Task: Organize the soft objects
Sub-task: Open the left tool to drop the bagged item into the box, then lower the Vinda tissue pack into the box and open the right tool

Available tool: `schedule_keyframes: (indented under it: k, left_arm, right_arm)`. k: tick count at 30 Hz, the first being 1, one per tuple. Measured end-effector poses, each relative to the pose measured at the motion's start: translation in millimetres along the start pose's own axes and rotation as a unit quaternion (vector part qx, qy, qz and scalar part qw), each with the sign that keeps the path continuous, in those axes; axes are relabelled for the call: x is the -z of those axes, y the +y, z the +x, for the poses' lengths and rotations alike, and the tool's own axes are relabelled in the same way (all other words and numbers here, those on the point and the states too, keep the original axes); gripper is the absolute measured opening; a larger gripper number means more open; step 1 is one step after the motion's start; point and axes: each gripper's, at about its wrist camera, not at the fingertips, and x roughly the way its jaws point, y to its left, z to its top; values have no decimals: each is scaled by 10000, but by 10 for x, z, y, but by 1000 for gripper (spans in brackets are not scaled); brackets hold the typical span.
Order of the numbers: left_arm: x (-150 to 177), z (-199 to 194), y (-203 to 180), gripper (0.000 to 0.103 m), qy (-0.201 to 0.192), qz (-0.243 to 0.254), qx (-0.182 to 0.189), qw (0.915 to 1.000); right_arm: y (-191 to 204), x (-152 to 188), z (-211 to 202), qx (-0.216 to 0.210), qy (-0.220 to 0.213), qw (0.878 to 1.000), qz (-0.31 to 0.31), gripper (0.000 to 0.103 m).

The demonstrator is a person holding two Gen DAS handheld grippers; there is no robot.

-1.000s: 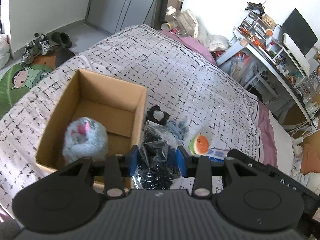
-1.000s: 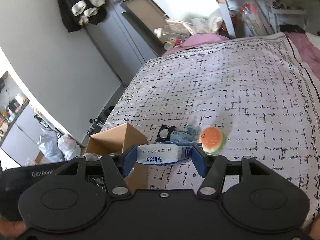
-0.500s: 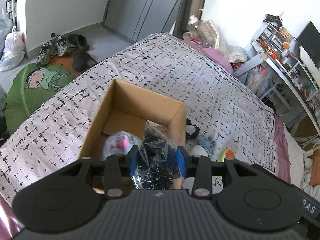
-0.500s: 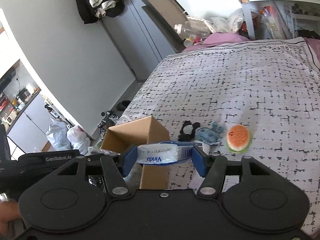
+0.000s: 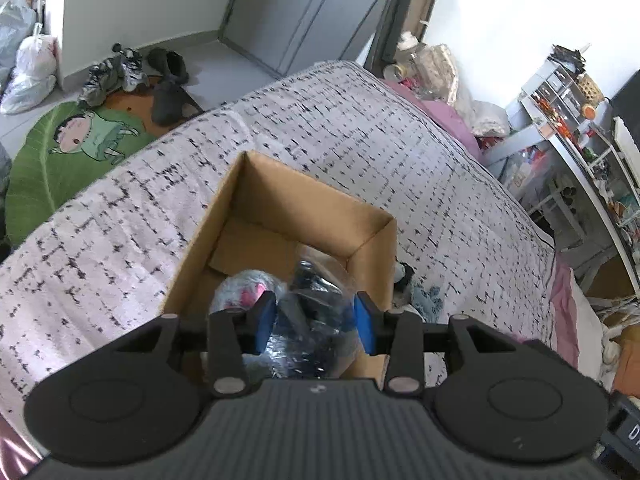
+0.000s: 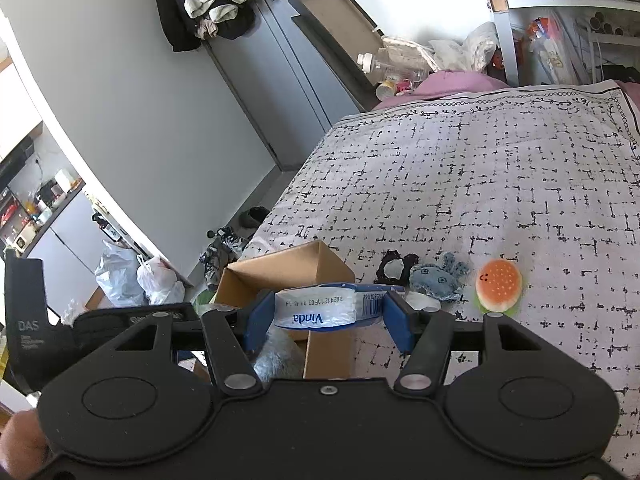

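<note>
An open cardboard box (image 5: pixel 312 188) stands on the bed, with a grey and pink plush (image 5: pixel 244 292) lying inside it. My left gripper (image 5: pixel 315 314) is shut on a clear plastic bag of dark pieces (image 5: pixel 316 296), held above the box's near right corner. In the right wrist view my right gripper (image 6: pixel 328 316) is shut on a blue and white Vinda tissue pack (image 6: pixel 320 312), just right of the box (image 6: pixel 288 272). A burger plush (image 6: pixel 499 285), a blue plush (image 6: pixel 438 278) and a black and white soft piece (image 6: pixel 394 268) lie on the bedspread beside the box.
The patterned bedspread (image 5: pixel 360 132) stretches far beyond the box. Shoes (image 5: pixel 120 68) and a green cartoon mat (image 5: pixel 72 148) are on the floor past the bed's left edge. A cluttered desk (image 5: pixel 580 120) runs along the right. White plastic bags (image 6: pixel 132 276) sit on the floor.
My left gripper carried the plastic bag left from beside the box to above its opening. My right gripper with the tissue pack drifted left, closer to the box.
</note>
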Motion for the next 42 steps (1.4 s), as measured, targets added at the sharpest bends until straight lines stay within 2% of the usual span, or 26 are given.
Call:
schedule_keyframes:
  k: [5, 23, 25, 29, 34, 42]
  left_arm:
    - [30, 63, 29, 45, 288, -47, 213, 9993]
    - [-74, -91, 303, 45, 123, -197, -59, 9997]
    - [-88, -110, 318, 45, 117, -201, -84, 9997]
    - [-110, -164, 327, 46, 82, -190, -140, 9997]
    - [-113, -246, 311, 46, 20, -136, -179, 9997]
    - [-78, -346, 209, 46, -9, -88, -216, 9997]
  right_arm:
    - [61, -17, 51, -78, -37, 10000, -4, 58]
    - [384, 57, 364, -476, 92, 9988, -112, 59]
    - [405, 71, 417, -546, 149, 9983, -121, 62]
    - [340, 96, 521, -658, 359, 9970, 175, 63]
    - [292, 96, 395, -543, 295, 9979, 190, 68]
    - [176, 52, 183, -343, 384, 9985, 163, 69]
